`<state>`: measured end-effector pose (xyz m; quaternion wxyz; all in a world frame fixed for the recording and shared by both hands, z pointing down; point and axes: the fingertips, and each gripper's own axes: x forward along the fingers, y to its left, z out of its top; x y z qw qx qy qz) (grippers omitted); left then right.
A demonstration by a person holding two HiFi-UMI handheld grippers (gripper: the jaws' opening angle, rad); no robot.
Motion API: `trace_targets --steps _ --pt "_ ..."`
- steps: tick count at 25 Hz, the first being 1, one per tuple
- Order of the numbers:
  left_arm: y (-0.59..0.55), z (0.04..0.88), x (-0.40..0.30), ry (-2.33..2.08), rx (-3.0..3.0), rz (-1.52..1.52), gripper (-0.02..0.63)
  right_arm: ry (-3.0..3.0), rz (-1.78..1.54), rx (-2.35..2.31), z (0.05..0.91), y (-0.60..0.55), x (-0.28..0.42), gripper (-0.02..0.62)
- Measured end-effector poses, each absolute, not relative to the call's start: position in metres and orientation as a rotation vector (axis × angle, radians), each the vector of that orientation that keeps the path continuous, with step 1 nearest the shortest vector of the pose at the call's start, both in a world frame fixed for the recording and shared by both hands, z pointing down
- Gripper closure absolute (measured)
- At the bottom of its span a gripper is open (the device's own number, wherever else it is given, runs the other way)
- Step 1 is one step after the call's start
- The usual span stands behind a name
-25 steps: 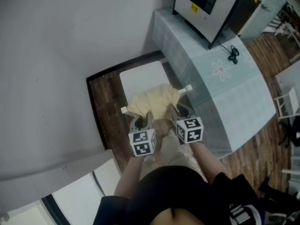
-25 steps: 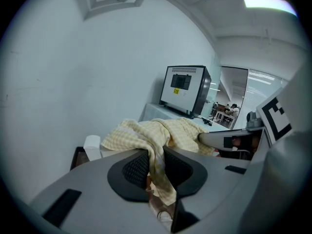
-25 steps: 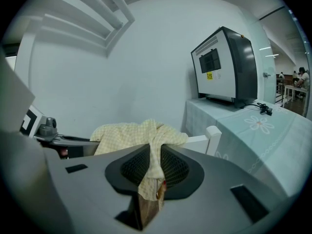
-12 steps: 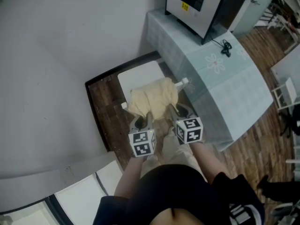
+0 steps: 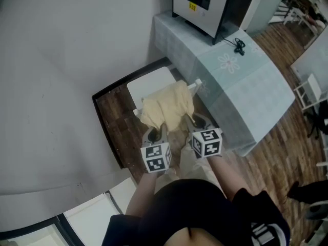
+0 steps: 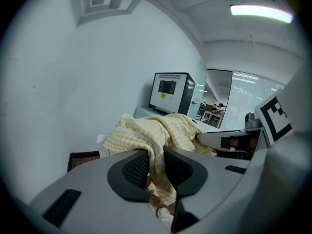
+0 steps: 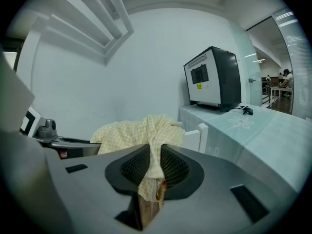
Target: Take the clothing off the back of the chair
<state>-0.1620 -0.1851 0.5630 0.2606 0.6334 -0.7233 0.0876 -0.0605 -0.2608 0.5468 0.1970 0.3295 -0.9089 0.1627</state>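
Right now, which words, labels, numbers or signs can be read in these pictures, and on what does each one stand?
No text can be read.
Yellow sticker on the grey machine: too small.
White print on the person's black shirt: cut off, unreadable.
Marker cubes: patterns only, no words.

Head cam: high up, looks steeply down on left gripper (image 5: 160,131) & right gripper (image 5: 188,123). Gripper cams: right behind own jaws, facing fwd, v. close. All 3 views share the yellow clothing (image 5: 166,106).
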Motion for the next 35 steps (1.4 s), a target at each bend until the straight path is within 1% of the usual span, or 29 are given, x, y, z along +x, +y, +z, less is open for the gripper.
trace_targets --steps 19,35 --pt "-0.129 0.539 -0.145 -1.9 1.878 0.237 0.541 -2.543 0.434 1.073 0.527 -0.186 -0.039 0.52" --pt "-0.095 0.535 -0.107 -1.788 2.017 0.268 0.541 -2.489 0.446 1.247 0.521 -0.132 0.006 0.52"
